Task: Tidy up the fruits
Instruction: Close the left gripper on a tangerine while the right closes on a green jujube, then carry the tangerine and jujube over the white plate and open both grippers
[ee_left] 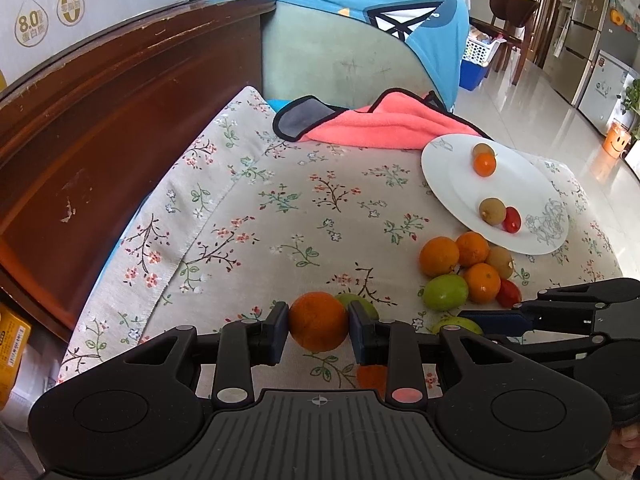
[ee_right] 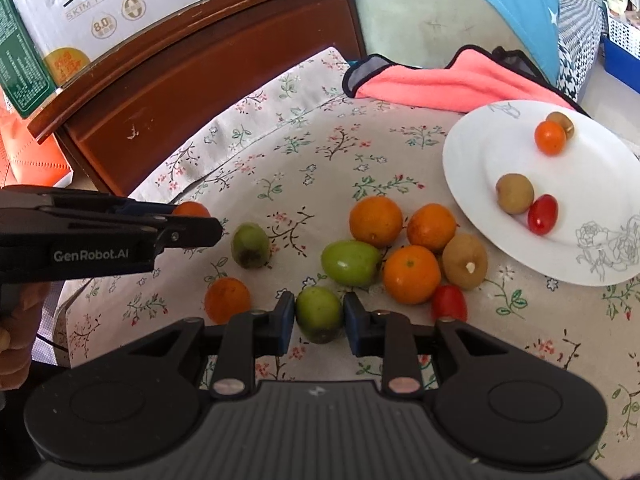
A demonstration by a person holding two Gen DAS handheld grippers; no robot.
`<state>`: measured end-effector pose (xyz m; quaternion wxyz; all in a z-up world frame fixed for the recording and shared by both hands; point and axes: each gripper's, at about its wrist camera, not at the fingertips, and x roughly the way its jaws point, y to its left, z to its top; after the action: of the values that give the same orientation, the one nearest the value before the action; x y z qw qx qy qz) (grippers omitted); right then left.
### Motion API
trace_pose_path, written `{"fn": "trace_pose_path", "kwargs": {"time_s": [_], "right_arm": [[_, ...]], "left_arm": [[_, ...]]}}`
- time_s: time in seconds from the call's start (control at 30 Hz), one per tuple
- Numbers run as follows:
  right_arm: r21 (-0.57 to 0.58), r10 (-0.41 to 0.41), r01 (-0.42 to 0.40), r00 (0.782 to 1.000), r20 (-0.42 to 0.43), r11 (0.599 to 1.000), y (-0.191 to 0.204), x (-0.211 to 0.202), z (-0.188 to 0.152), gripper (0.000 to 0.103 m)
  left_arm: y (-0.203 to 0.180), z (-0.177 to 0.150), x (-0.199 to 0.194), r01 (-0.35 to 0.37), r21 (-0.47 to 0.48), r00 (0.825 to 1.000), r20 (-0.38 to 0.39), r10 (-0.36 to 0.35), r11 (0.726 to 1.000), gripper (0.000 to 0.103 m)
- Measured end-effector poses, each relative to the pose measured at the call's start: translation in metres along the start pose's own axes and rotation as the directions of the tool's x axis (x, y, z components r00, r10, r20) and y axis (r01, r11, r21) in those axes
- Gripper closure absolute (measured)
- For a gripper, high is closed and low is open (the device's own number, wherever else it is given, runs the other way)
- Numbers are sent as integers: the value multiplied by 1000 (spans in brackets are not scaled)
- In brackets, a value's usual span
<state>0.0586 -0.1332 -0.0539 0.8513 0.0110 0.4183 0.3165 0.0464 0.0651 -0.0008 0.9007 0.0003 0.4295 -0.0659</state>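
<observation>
Left gripper [ee_left: 318, 326] was clamped on an orange [ee_left: 318, 321], its pads tight on both sides. Right gripper [ee_right: 319, 316] had a green fruit [ee_right: 319, 313] between its pads, apparently gripped. Only the right wrist view showed the loose orange [ee_right: 227, 299] and second green fruit [ee_right: 251, 245] near the left gripper, plus the full pile [ee_right: 404, 248] on the floral cloth [ee_right: 304, 160] beside the white plate [ee_right: 472, 168]. Plate sat toward the cloth's right edge with four small fruits on it. Left view showed the fridge [ee_left: 608, 80] beyond.
</observation>
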Motion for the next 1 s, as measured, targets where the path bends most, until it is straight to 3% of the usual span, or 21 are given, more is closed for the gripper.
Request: {"fn": "trace_pose_path", "kwargs": {"time_s": [0.2,0.4,0.83,1.0], "right_arm": [[-33,-3,3,1000,-1,999,4,-5,2,77],[-8,4,-3,996,87,1000,-1,-31,18,77],[92,-103,85,970,221,992,-47,-79,50,77],[148,-149,114,957,247,982,-72,-89,58,77]], "left_arm": [[-5,4,-2,-1,-4,1000,14,1,1000,74],[-15,15,-10,22,-3,999,49,-22,1000,74],[-52,48,-9,114,32,987,111,-117,993,74],[-66,61,3,114,46,985,122,-119,992,74]]}}
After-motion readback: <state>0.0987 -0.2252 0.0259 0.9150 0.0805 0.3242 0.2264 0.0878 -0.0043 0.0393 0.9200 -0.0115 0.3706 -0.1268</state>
